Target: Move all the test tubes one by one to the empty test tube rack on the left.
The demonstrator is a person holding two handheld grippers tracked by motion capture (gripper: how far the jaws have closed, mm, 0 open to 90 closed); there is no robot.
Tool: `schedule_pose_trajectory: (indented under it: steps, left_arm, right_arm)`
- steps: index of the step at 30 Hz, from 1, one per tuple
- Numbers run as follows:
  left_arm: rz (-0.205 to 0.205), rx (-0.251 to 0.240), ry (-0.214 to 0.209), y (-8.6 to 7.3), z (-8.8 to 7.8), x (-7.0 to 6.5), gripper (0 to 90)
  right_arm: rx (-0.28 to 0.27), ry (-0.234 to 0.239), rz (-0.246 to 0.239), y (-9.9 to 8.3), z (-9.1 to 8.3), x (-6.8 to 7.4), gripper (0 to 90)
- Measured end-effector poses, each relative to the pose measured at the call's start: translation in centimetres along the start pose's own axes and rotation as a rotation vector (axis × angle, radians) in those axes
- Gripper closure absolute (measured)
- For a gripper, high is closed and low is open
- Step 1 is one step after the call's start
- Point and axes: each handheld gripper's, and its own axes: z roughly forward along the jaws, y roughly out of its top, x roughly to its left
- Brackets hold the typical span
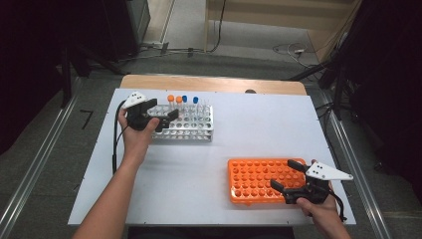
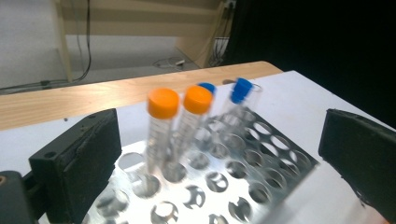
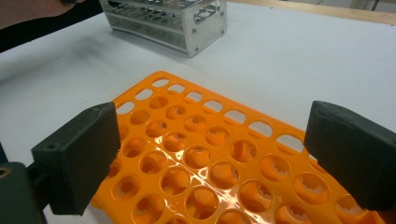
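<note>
A metal tube rack (image 1: 186, 125) stands at the back left of the white table. It holds two orange-capped tubes (image 2: 162, 128) and two blue-capped tubes (image 2: 239, 95) along its far row. My left gripper (image 1: 158, 115) hovers at the rack's left end, jaws wide open, nothing between them. An empty orange rack (image 1: 259, 180) lies at the front right. My right gripper (image 1: 290, 174) is open over that rack's right end, its black pads (image 3: 77, 156) spread wide above the holes (image 3: 224, 172).
The white table (image 1: 259, 129) has a wooden strip (image 1: 214, 83) along its far edge. Cables lie on the floor (image 1: 291, 50) beyond it. A person's left forearm (image 1: 112, 199) reaches in from the bottom.
</note>
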Motion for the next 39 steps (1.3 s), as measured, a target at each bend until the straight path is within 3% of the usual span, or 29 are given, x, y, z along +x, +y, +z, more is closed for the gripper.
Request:
schedule_pose_trajectory:
  steps: [15,21,26,30,33,39]
  left_arm:
    - [0.046,0.007,-0.027,-4.0,-4.4,-4.7,0.0]
    - [0.057,-0.009,-0.05,-4.7,-6.2,-6.0,0.0]
    - [0.064,-0.025,-0.042,-6.1,-8.3,-7.2,0.0]
    - [0.08,-0.022,-0.028,-7.0,-9.8,-7.6,0.0]
    - [0.069,-0.041,-0.026,-7.5,-10.8,-7.6,0.0]
    - [0.061,-0.041,-0.028,-7.8,-10.9,-7.4,0.0]
  right_arm:
    - [0.012,-0.024,0.002,-0.3,0.0,-0.8,2.1]
    - [0.014,-0.036,0.004,-0.4,0.0,-1.1,2.1]
    - [0.008,-0.046,0.004,-0.5,-0.2,-1.4,2.1]
    - [0.006,-0.052,0.007,-0.7,-0.3,-1.6,2.2]
    - [0.011,-0.056,0.006,-0.8,-0.2,-1.7,2.2]
    - [0.016,-0.056,0.0,-0.7,-0.1,-1.6,2.2]
